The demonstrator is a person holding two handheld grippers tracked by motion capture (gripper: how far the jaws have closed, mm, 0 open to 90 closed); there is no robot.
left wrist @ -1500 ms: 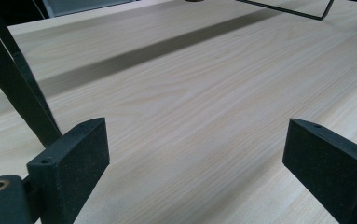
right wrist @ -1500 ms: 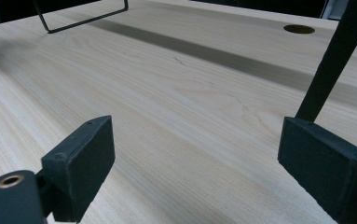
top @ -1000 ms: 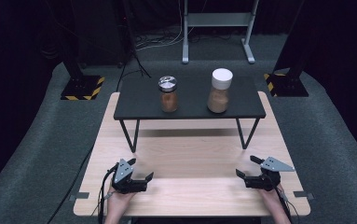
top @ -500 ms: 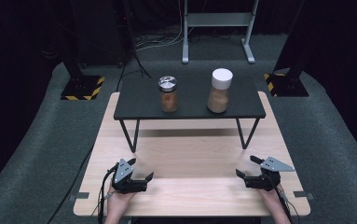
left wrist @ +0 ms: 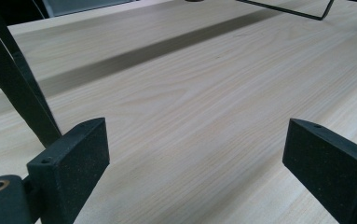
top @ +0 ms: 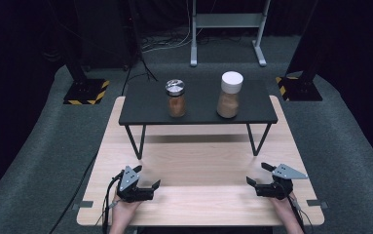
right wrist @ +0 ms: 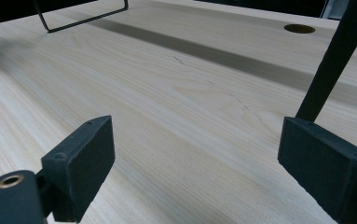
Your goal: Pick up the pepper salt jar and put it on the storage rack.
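two jars on black riser; left gripper, right gripper jaws apart.

Two spice jars, one metal-capped and one white-capped, stand apart on a black raised shelf.
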